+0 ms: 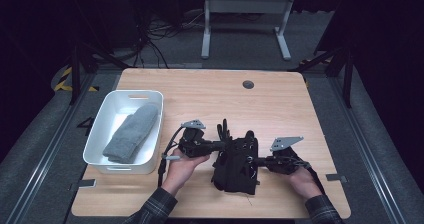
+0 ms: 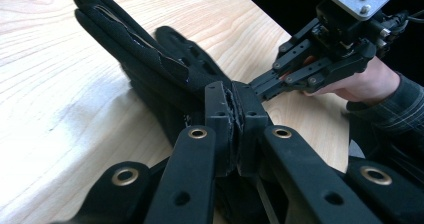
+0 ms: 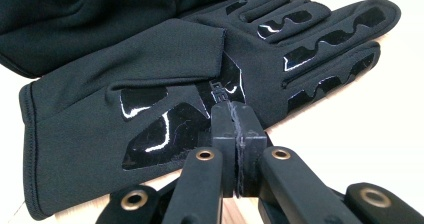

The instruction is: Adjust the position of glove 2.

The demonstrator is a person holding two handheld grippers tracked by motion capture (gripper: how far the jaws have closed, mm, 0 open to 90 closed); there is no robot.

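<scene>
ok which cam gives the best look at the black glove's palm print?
The right gripper view: the black glove lies close up, its glossy palm and finger patches sharp. The left gripper view catches the glove edge-on, no print visible. In the high view it is a small dark bundle between the two grippers.

Left gripper [image 1: 223,145] is held palm-up from below by the left hand [image 1: 186,163], jaws pressed together, pointed toward 3 o'clock. Right gripper [image 1: 256,160] is held by the right hand [image 1: 301,180], jaws closed, pointed toward 9 o'clock.
</scene>
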